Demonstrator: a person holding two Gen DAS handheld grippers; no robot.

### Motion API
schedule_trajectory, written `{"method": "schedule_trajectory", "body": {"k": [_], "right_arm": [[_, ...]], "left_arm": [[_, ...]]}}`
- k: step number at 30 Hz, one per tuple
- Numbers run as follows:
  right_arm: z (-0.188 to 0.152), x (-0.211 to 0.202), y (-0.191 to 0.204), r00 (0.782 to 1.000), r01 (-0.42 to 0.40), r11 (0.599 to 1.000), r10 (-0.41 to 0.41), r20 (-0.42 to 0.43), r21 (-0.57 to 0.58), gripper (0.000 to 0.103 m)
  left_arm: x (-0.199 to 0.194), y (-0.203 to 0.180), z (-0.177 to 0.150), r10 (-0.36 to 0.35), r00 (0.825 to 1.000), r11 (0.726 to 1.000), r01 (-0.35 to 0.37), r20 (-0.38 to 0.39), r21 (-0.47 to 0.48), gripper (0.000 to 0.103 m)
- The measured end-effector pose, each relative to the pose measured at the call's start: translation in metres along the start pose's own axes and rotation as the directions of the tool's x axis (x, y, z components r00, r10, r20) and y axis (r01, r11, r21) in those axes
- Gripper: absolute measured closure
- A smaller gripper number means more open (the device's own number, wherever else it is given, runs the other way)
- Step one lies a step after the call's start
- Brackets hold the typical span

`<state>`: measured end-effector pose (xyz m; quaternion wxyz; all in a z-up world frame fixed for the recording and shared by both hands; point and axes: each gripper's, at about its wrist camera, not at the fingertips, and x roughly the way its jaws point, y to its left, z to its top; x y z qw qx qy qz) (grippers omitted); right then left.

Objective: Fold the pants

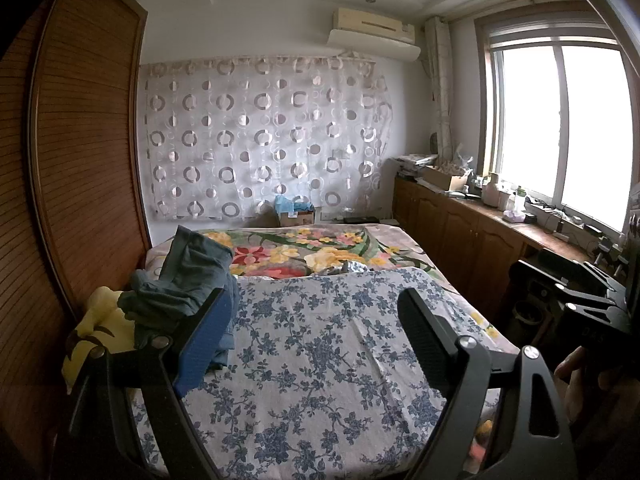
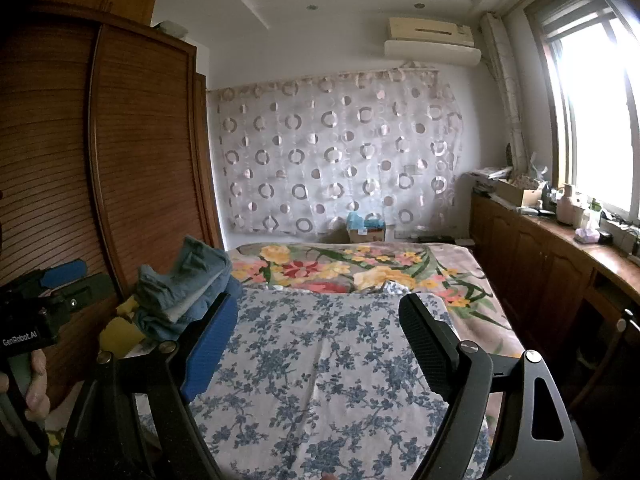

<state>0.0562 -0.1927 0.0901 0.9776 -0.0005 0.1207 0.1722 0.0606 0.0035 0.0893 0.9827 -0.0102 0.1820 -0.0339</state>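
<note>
Blue-flowered cotton sheet [image 1: 320,360] lies nearest, spread over the bed under both tools, creased but bare of garments. Left gripper [image 1: 310,344] and right gripper [image 2: 316,344] both hover above it with jaws released and nothing between the pads.

Pants [image 1: 188,280], a heap of grey-blue denim, sit at the left edge of the bed, just beside the wardrobe [image 1: 80,140], resting against a yellow item [image 1: 100,320]. They are rumpled, with no waistband or leg clearly laid out.

Risks, as judged:
- A grasp into the heap may take several layers, or the yellow item, so the garment comes up twisted.
- Pulling it may drag the loose sheet and wrinkle the folding surface.
- The heap's closeness to the edge may let it slip off.

Farther on, the floral blanket [image 2: 360,268] covers the head of the bed.
</note>
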Motion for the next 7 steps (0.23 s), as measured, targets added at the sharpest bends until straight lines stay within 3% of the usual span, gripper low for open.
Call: {"method": "schedule_trajectory", "body": {"k": [7], "right_arm": [[-0.0004, -0.0002, 0.0003, 1.0, -0.003, 1.0, 0.003, -0.002, 0.002, 0.019]], "left_arm": [[0.0001, 0.0002, -0.0001, -0.001, 1.0, 1.0, 0.001, 0.0, -0.001, 0.018]]}}
